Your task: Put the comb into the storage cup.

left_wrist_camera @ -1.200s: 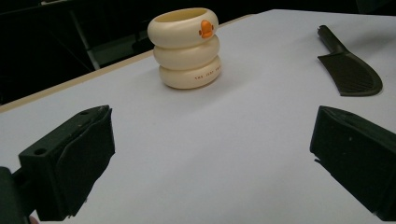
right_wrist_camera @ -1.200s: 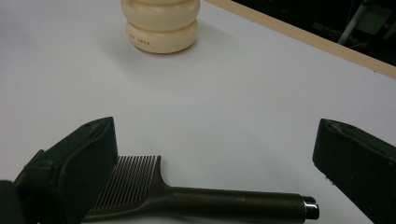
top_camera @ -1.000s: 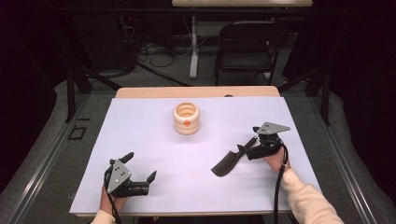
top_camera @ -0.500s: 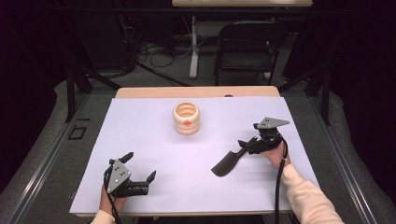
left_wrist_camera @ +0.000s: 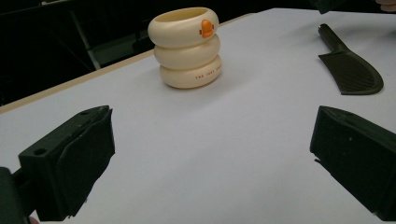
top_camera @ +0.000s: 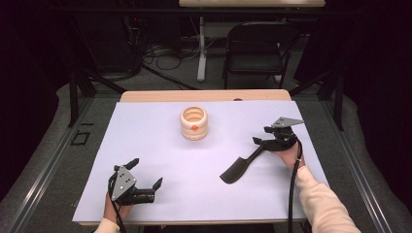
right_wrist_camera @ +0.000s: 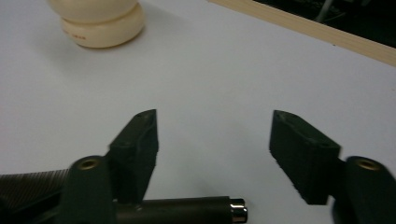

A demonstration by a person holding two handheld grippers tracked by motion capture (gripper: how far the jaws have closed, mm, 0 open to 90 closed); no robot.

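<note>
A black spatula [top_camera: 234, 172] lies flat on the white sheet [top_camera: 160, 141], blade toward me, handle toward my right gripper [top_camera: 260, 141]. In the right gripper view the handle [right_wrist_camera: 187, 215] lies low across the frame under one jaw. Its metal-tipped end reaches into the gap of the right gripper [right_wrist_camera: 215, 123]. The jaws have just been closing, with no pad pressing on the handle. A cream ribbed cup [top_camera: 194, 123] with an orange beak stands mid-table. My left gripper [top_camera: 145, 172] rests open near the front edge. In its view, the left gripper [left_wrist_camera: 212, 126] faces the cup [left_wrist_camera: 186, 46] and spatula [left_wrist_camera: 350, 70].
The table's wooden far edge [top_camera: 204, 95] shows beyond the sheet. A black folding chair [top_camera: 257, 43] and floor cables stand behind the table. The cup [right_wrist_camera: 100, 23] sits at the top left of the right gripper view.
My right gripper has shifted a little toward the far right, along the spatula's handle. The spatula's blade and the left gripper have stayed put.
</note>
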